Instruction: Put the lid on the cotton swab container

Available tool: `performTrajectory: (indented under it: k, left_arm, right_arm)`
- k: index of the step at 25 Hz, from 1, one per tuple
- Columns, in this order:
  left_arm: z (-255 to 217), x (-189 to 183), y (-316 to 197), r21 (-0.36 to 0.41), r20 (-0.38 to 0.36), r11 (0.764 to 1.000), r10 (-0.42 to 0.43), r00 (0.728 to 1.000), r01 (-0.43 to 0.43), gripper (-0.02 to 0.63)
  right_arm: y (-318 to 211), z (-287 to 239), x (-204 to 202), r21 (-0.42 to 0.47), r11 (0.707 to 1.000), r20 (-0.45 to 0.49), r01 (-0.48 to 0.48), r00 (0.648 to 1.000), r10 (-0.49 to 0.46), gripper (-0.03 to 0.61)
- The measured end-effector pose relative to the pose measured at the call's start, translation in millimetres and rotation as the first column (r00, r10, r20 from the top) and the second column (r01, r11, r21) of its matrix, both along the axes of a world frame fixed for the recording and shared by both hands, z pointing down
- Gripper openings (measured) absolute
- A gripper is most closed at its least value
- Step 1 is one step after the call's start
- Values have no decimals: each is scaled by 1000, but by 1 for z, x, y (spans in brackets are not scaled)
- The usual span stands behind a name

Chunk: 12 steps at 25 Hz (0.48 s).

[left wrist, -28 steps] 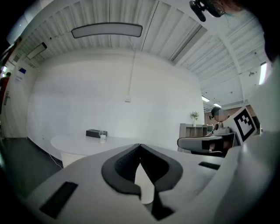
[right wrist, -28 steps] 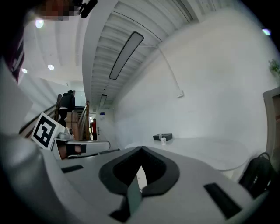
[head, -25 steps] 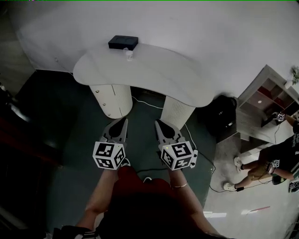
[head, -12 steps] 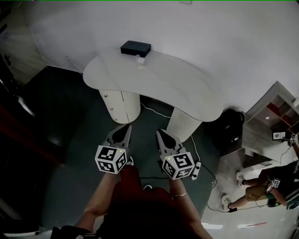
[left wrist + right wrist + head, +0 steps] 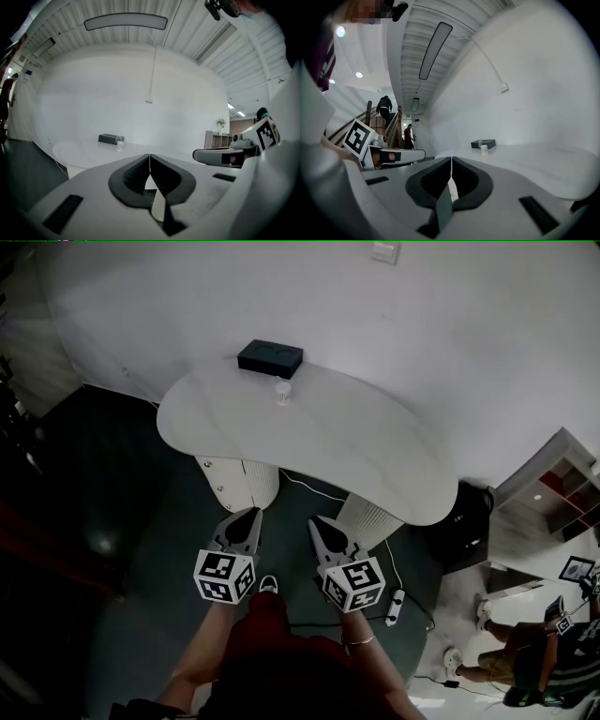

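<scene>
Left tool point(image 5: 149, 158) and right tool point(image 5: 451, 163) clenched on nothing, side by side, short of the white curved counter point(image 5: 375, 456).
Small clear cotton swab container point(image 5: 282, 390) stands near the counter's far edge, well apart from both tools, just in front of a black rectangular box point(image 5: 270, 356).

Free air between the left hand-held gripper point(image 5: 251, 514), the right hand-held gripper point(image 5: 315, 521) and the near edge of the worktop point(image 5: 375, 456). Broad bare surface across its middle and right end. Up there only two obstacles, near the far edge: a black box point(image 5: 270, 356) and, just before it, a small clear container point(image 5: 283, 390). Underneath, two ribbed pedestals point(image 5: 240, 486).
</scene>
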State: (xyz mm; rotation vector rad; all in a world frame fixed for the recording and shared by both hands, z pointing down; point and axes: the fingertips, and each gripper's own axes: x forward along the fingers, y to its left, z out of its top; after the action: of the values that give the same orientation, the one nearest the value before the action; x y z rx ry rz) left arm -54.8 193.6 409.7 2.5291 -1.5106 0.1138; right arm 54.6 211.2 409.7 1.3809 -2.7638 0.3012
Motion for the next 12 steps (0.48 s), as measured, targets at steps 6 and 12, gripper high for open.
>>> performTrajectory:
  k: [6, 12]
  left_arm:
    - [6, -18, -74, -9, 22, 1000, 20, 1000, -20, 25]
    - [12, -40, -132, -26, 9, 999, 40, 999, -39, 25]
  right_arm:
    - [-79, 3, -30, -7, 1000, -18, 5, 1000, -5, 16]
    - [-136, 9, -55, -29, 1000, -36, -7, 999, 5, 17]
